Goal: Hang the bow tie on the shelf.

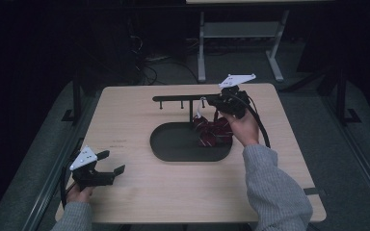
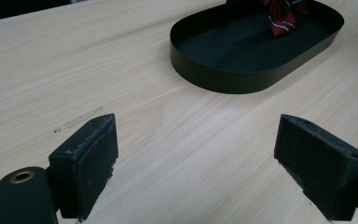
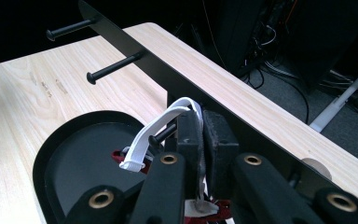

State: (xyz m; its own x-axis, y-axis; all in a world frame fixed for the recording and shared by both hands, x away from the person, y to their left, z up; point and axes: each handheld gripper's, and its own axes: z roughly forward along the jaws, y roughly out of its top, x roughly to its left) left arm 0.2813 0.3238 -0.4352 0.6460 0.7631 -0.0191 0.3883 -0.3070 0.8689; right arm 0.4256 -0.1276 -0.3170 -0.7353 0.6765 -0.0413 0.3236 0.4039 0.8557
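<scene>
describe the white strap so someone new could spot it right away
Start at the black oval tray in the middle of the wooden table; behind it stands a black rack with pegs. The white strap loops over the peg nearest the right claw, which pinches it. It is the one white piece among black metal and a red striped cloth.

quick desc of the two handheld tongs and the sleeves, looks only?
Both tongs, left and right, are black with two flat rectangular padded jaws, brass-coloured pivot rivets and a pale grey three-cornered plate on top carrying small dots. A black cable loops from the right one. Both arms wear a grey ribbed knit sleeve.
</scene>
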